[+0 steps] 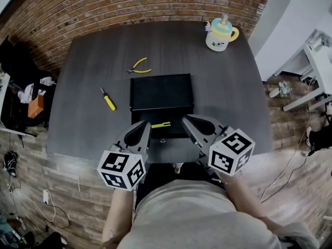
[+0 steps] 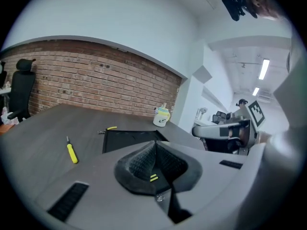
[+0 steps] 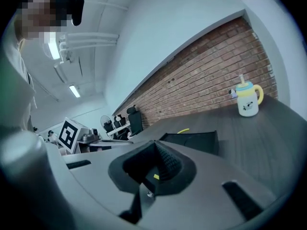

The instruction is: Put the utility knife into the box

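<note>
Both grippers were empty with jaws pressed together: left gripper (image 1: 140, 130), right gripper (image 1: 192, 122). The utility knife (image 1: 161, 124) lay flat right between the two tips, long axis running left-right, so side-on to both of them. Its left end sat just beside the left tip, which I judged marginally nearer. The box (image 1: 135, 92) sat just beyond the knife, open-topped. I saw nothing inside, though the interior was dark. My call: open up, grip the handle, short carry forward.

The yellow-and-black utility knife (image 1: 161, 124) lies flat at the near edge of the black box (image 1: 162, 91).
</note>
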